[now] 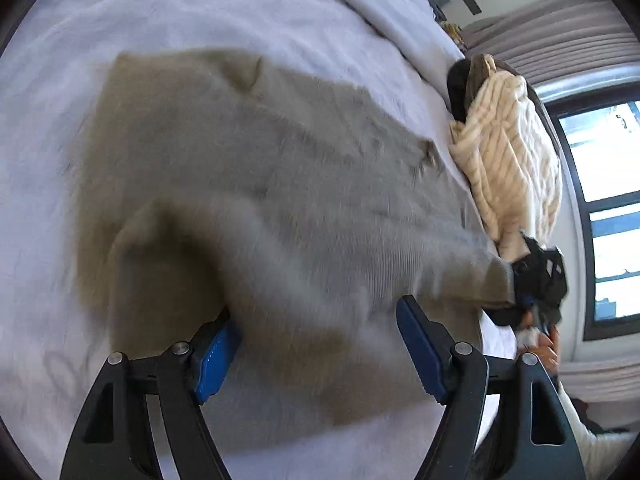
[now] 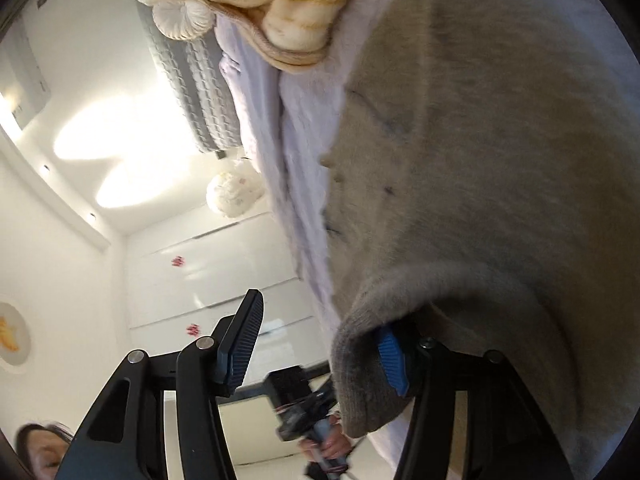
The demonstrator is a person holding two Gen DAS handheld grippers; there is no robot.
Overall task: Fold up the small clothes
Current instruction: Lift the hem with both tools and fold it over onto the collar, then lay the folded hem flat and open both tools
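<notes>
A grey-beige knitted garment (image 1: pixel 280 200) lies spread on a pale lilac bed cover (image 1: pixel 200 8). My left gripper (image 1: pixel 320 344) is open just above the garment's near part, with a raised fold (image 1: pixel 160 248) of the cloth by its left finger. In the left wrist view my right gripper (image 1: pixel 536 280) is small at the garment's right corner. In the right wrist view my right gripper (image 2: pixel 320 344) is open, and the garment's ribbed edge (image 2: pixel 360 360) hangs over its right finger (image 2: pixel 390 356). The left finger (image 2: pixel 240 344) is free. The garment (image 2: pixel 480 160) fills the right side.
A pile of cream ribbed knitwear (image 1: pixel 512 160) lies on the bed's right edge, also in the right wrist view (image 2: pixel 256 0). A window (image 1: pixel 608 208) and curtains are beyond. A grey headboard (image 2: pixel 192 80), round cushions, white wardrobe doors and the person's face (image 2: pixel 40 448) show.
</notes>
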